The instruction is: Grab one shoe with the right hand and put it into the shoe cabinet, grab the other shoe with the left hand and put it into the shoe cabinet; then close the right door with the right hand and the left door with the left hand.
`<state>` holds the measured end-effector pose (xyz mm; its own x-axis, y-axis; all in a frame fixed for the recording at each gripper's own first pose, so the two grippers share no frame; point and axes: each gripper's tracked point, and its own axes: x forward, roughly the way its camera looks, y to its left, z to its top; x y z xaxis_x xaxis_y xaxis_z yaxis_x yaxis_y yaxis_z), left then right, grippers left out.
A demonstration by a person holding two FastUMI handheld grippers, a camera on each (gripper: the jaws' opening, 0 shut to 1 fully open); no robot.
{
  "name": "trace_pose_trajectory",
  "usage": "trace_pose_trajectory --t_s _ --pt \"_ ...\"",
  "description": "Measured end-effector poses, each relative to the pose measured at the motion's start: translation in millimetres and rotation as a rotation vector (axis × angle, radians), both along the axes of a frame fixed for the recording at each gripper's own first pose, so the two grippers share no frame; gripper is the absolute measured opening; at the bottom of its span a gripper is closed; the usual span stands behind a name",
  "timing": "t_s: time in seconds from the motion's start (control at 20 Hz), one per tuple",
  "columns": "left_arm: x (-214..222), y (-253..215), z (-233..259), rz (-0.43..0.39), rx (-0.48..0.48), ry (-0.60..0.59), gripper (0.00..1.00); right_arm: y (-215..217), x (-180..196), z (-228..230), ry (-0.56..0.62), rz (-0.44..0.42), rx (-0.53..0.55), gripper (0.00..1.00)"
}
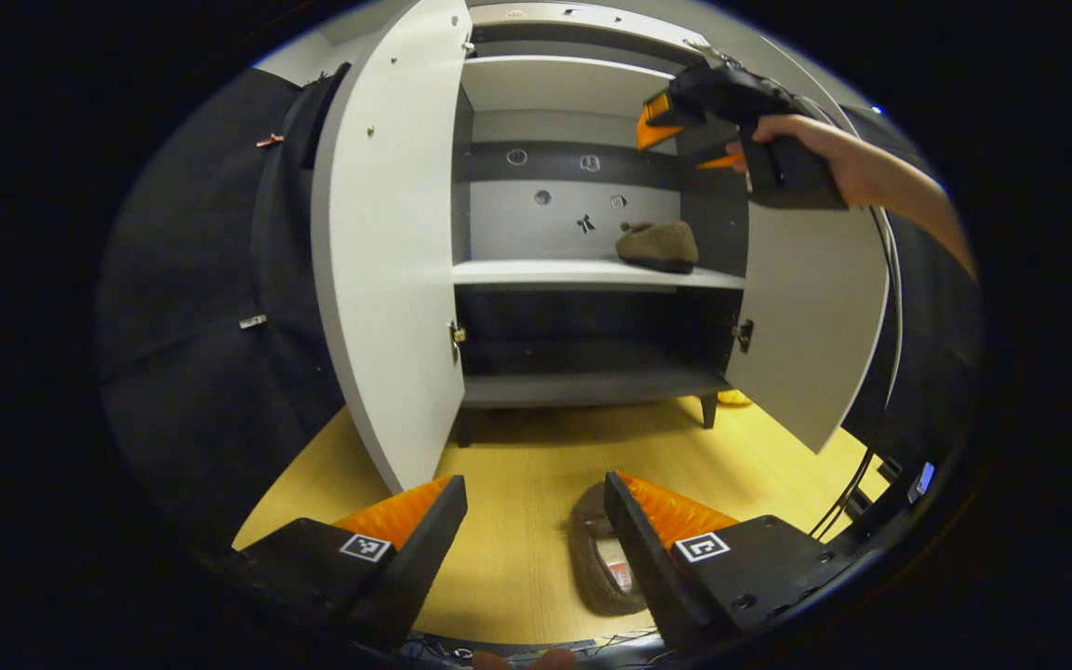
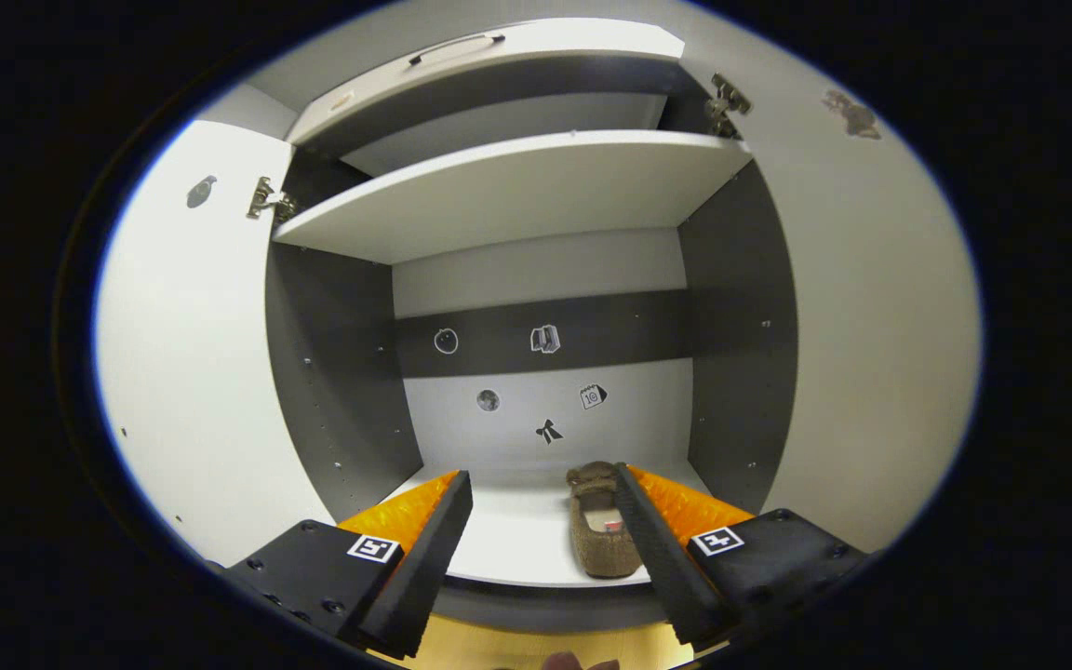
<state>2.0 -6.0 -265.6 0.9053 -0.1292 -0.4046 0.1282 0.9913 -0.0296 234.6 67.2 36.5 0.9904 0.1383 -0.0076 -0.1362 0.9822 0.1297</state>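
One shoe (image 2: 603, 530) already lies on the middle shelf (image 2: 517, 530) of the cabinet (image 1: 582, 270), toward its right side, and the right gripper (image 2: 541, 549) hangs just in front of it with jaws spread and empty, likely because that shoe is placed. The second shoe (image 1: 601, 558) lies on the floor (image 1: 517, 484) near the left gripper (image 1: 536, 549), whose jaws are spread around nothing, seemingly lined up to grab it. The left gripper's right finger hides part of that shoe, and both doors (image 1: 387, 251) stand open.
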Motion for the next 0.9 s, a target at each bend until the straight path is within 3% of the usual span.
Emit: trace_pose_trajectory --t_s 0.3,0.6,0.75,0.9 --pt "1.0 -26.9 -86.8 -0.063 -0.012 0.169 0.94 -15.6 -66.0 19.6 -0.077 -0.002 0.009 0.98" --pt "33.9 -44.9 -141.4 -0.070 -0.031 0.225 0.88 -40.8 -113.2 19.3 -0.075 -0.017 -0.005 1.00" --pt "46.9 -54.9 -171.7 -0.071 -0.055 0.281 0.81 -54.8 -125.3 10.9 -0.058 -0.031 -0.015 0.98" --pt "64.0 -61.7 -179.0 -0.056 -0.091 0.258 0.71 -67.9 -134.1 3.2 -0.047 -0.041 -0.033 0.98"
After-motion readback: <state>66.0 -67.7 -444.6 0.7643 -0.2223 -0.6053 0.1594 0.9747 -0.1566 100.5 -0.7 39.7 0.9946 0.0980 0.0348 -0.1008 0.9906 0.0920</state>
